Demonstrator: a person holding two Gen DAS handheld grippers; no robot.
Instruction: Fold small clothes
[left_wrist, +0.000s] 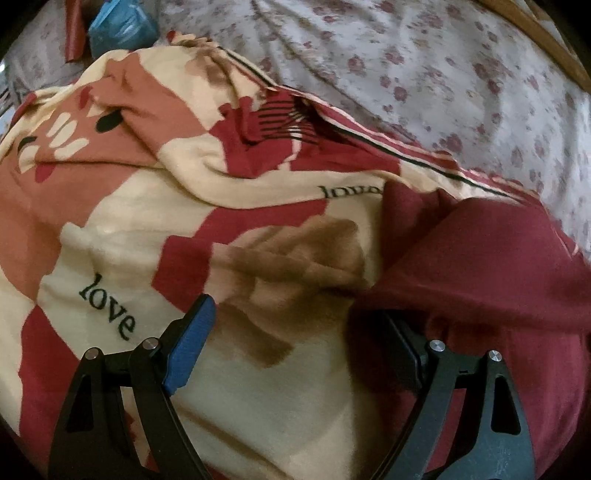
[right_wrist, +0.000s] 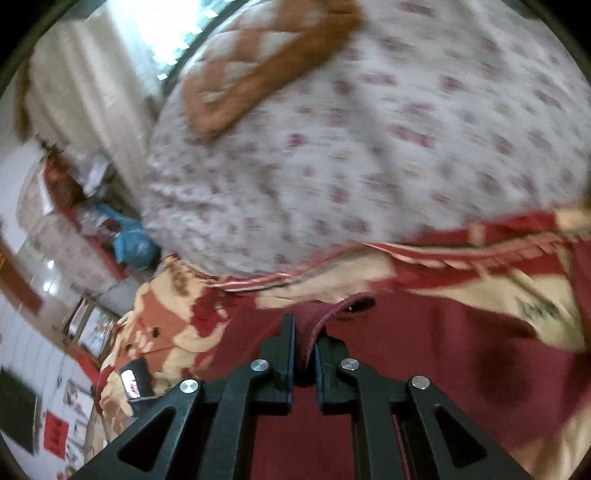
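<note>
Matt maroon cloth garment; soft printed blanket; matt plastic claw.

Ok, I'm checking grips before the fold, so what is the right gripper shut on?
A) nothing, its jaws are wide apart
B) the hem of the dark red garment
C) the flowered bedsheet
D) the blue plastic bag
B: in the right wrist view the right gripper is pinched shut on a hemmed edge of the dark red garment, which lies on the patterned blanket.
</note>
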